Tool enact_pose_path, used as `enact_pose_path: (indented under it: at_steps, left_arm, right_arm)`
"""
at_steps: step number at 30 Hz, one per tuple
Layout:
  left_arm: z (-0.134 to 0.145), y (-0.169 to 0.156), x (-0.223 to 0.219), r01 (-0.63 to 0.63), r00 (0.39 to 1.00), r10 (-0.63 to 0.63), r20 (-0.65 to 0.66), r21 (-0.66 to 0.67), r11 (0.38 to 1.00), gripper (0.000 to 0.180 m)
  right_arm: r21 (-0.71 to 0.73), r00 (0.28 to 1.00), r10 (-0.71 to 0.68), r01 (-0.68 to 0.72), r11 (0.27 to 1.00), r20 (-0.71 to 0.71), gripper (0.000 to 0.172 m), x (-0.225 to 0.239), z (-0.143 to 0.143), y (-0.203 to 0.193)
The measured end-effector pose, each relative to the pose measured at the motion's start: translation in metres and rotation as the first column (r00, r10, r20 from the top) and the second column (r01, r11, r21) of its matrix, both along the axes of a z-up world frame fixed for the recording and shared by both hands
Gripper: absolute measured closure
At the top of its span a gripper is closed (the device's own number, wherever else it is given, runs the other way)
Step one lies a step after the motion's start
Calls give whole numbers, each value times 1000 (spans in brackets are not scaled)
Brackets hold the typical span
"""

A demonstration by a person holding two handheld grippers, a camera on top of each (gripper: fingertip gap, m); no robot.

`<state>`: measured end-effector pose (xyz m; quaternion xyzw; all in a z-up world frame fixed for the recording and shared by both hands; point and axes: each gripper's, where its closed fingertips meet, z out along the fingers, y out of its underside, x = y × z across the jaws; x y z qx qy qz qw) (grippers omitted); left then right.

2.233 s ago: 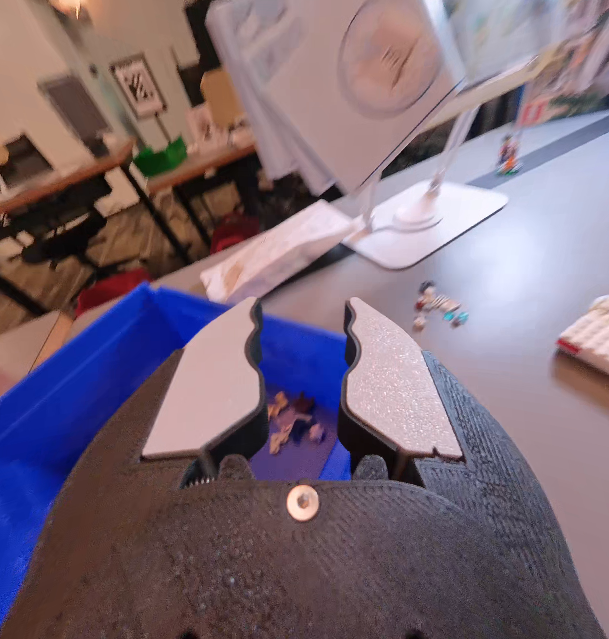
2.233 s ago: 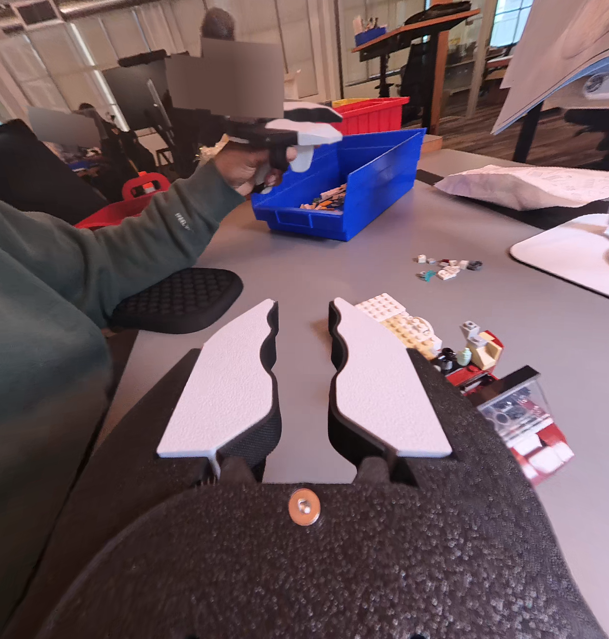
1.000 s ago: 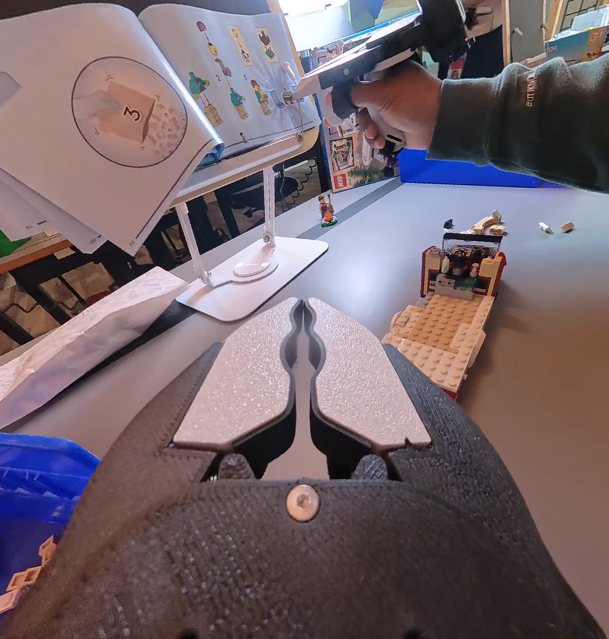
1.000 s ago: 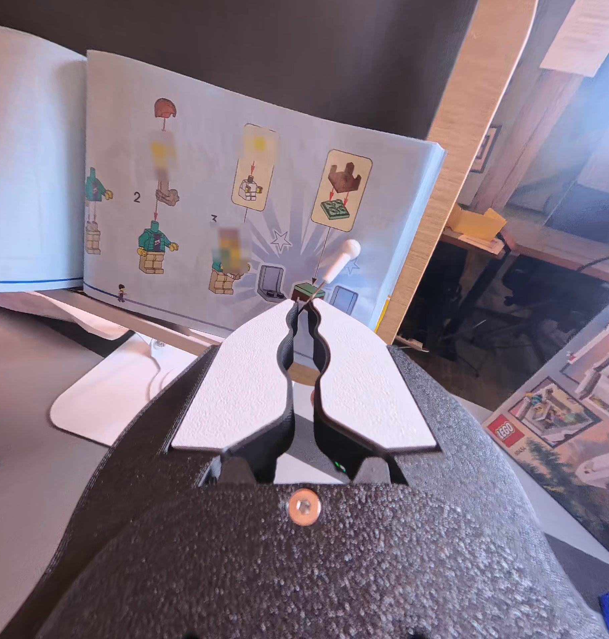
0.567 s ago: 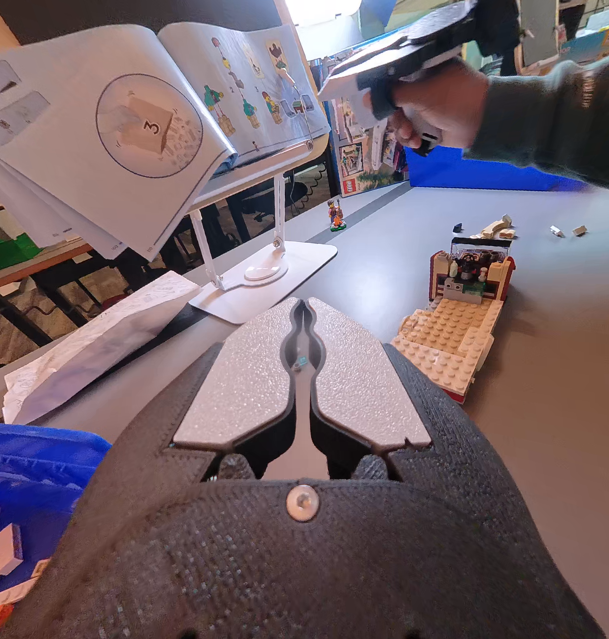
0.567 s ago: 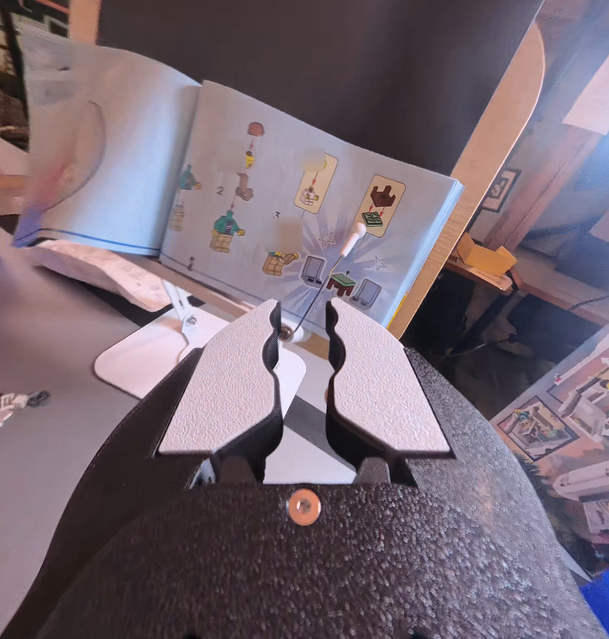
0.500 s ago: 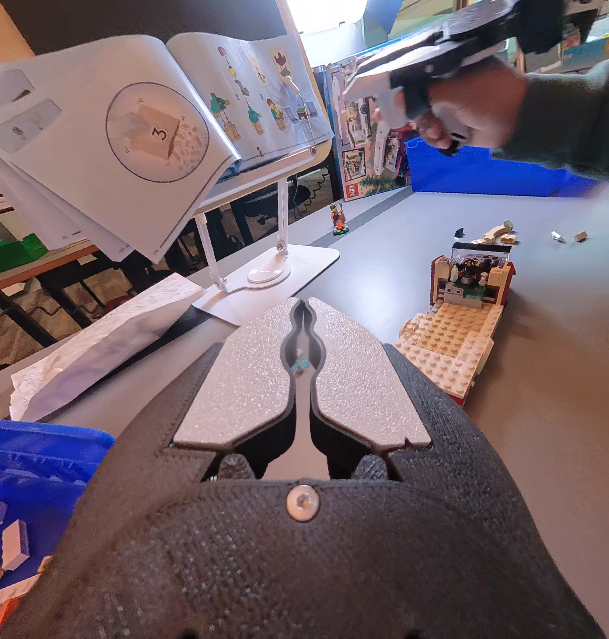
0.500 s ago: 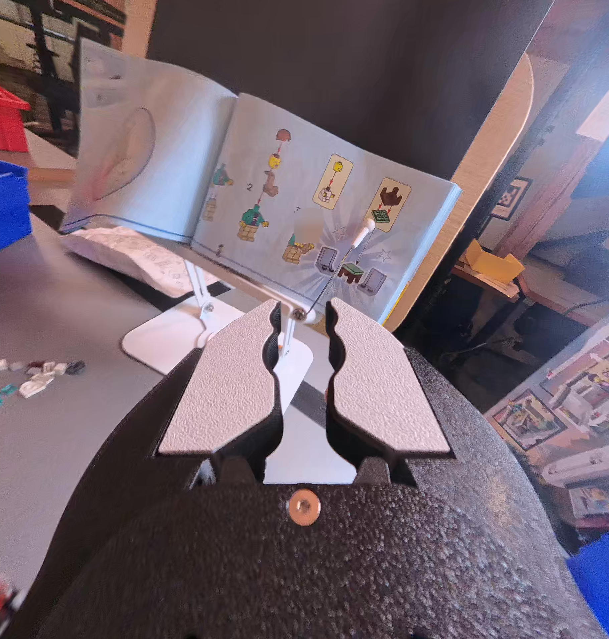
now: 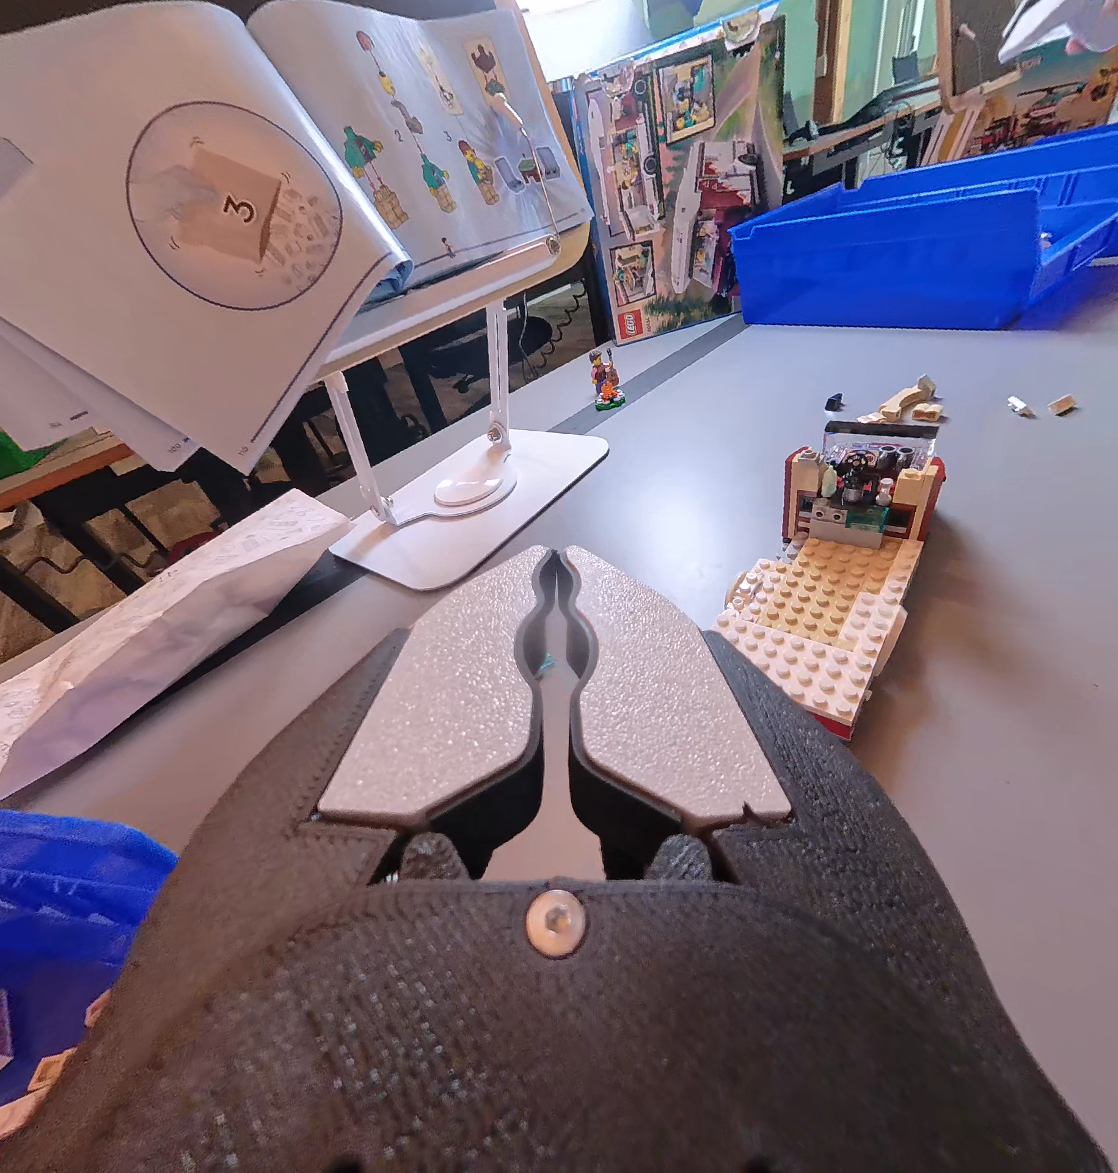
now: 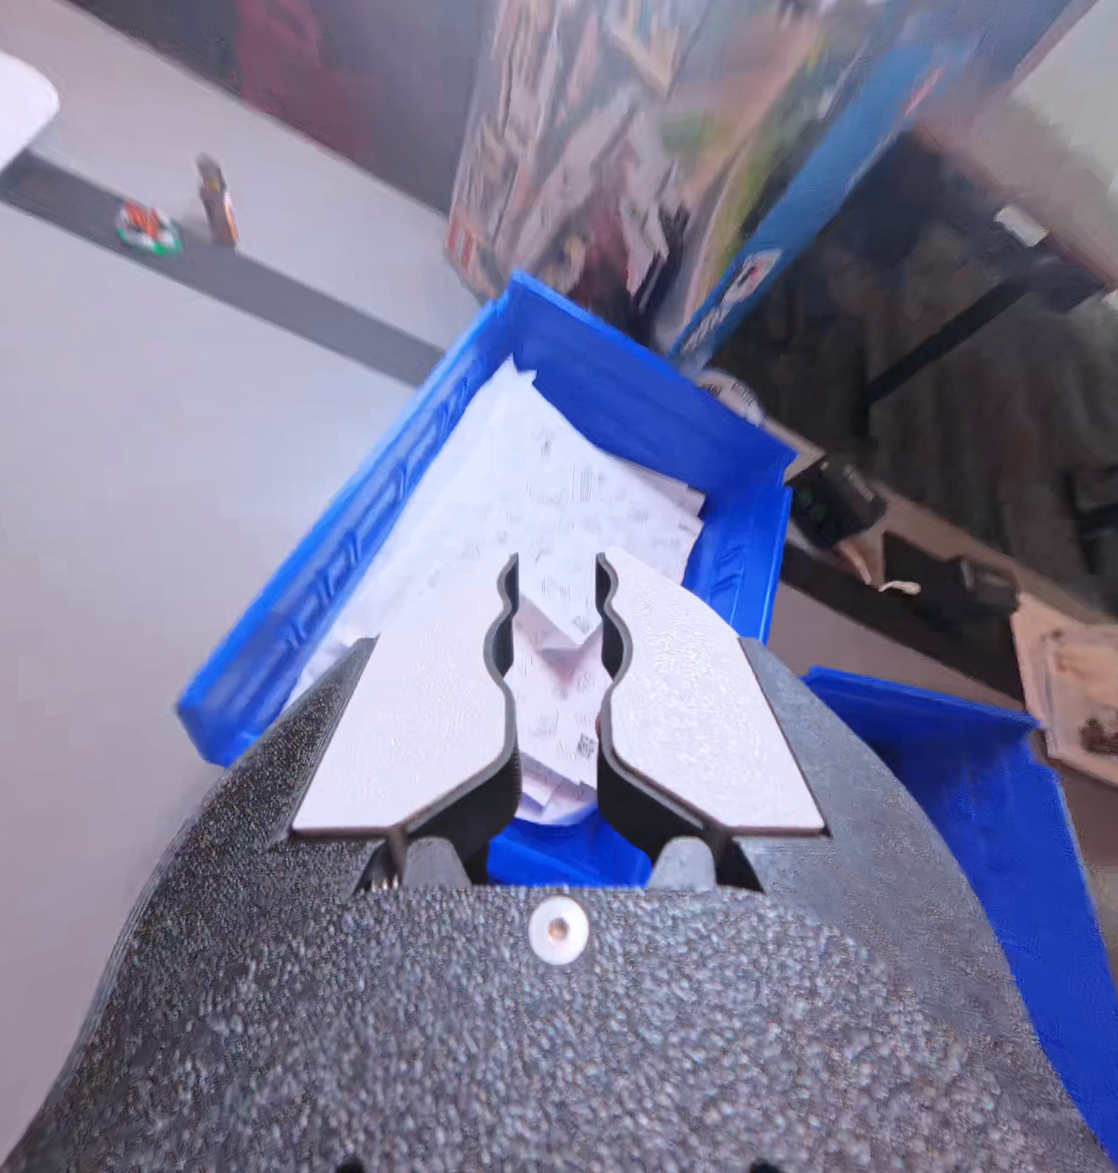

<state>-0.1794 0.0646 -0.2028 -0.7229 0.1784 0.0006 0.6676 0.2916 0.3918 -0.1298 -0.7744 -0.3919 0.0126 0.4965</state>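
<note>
Left claw [image 9: 553, 562] closed, tiny teal piece [image 9: 547, 663] between fingers, light, slippery; right claw [image 10: 556, 565] open, empty, above paper-filled blue bin [image 10: 353, 539], frame centre

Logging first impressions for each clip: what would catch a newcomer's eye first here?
The half-built brick vehicle on the grey table, right of the shut left claw. Then the open instruction booklet on its white stand, upper left. The open right claw is over a blue bin of white paper bags.

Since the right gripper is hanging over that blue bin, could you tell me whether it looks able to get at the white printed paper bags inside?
Probably yes. The right gripper is open above the blue bin, the white paper bags lie uncovered on top, and nothing shows between them and the fingers, though the view is blurred.
</note>
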Motion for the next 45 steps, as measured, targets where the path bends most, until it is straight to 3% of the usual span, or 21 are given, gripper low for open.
enact_pose_path:
  at_steps: [4,7,9,10,11,14,17,20,24,27,29,32,37,39,40,41,43,45]
  left_arm:
    - [-12,7,3,1,1000,-2,-29,-42,999,180]
    - [-19,10,6,2,998,-6,-58,-65,998,180]
    - [-21,12,10,6,997,-12,-75,-70,997,180]
    - [-20,13,13,11,997,-17,-79,-70,997,180]
    - [-18,13,16,17,997,-22,-79,-67,998,180]
    - [-7,11,34,62,998,-64,-27,-65,996,180]
    - [7,7,64,173,972,-157,175,-84,981,180]
    - [19,6,105,366,844,-292,450,-86,927,170]
    - [35,-5,159,641,464,-375,802,-12,767,148]
    - [37,-19,172,724,264,-333,905,42,688,134]
    - [40,-25,165,710,221,-323,920,76,700,128]
    - [41,-31,148,670,235,-326,916,90,737,141]
    - [37,-31,140,677,258,-320,911,66,733,136]
    - [23,-23,135,623,373,-286,883,-10,782,156]
    - [16,-22,135,612,409,-278,869,-35,790,170]
    - [14,-23,135,620,416,-283,864,-41,784,172]
    - [24,-29,136,651,393,-363,845,23,758,177]
    - [40,-37,133,661,445,-487,751,91,745,180]
  right_arm:
    - [-175,992,34,-12,984,120,136,32,-71,28]
    - [-187,962,86,-38,982,259,126,28,-111,37]
    - [-118,928,61,-18,993,367,132,28,-126,50]
    - [-63,908,30,-4,998,417,149,30,-129,59]
    - [5,889,6,-9,1000,458,168,31,-128,66]
    - [268,847,-31,-133,954,530,171,22,-96,67]
    - [484,887,61,-306,820,457,171,-32,-31,12]
    - [563,850,298,-515,646,435,171,-112,12,-91]
    - [582,657,525,-743,331,540,171,-212,9,-242]
    - [593,549,535,-798,107,642,171,-260,-6,-322]
    - [572,497,493,-820,-2,714,171,-279,-20,-347]
    - [521,438,454,-850,-71,776,171,-295,-38,-356]
    - [450,368,423,-886,-111,828,171,-305,-60,-360]
    - [441,355,432,-890,-115,829,171,-306,-65,-363]
    - [444,353,447,-889,-114,822,171,-306,-67,-367]
    - [457,360,475,-883,-104,803,171,-306,-67,-370]
    - [502,404,611,-865,11,681,165,-303,-64,-372]
    - [495,457,800,-836,238,388,154,-294,-55,-366]
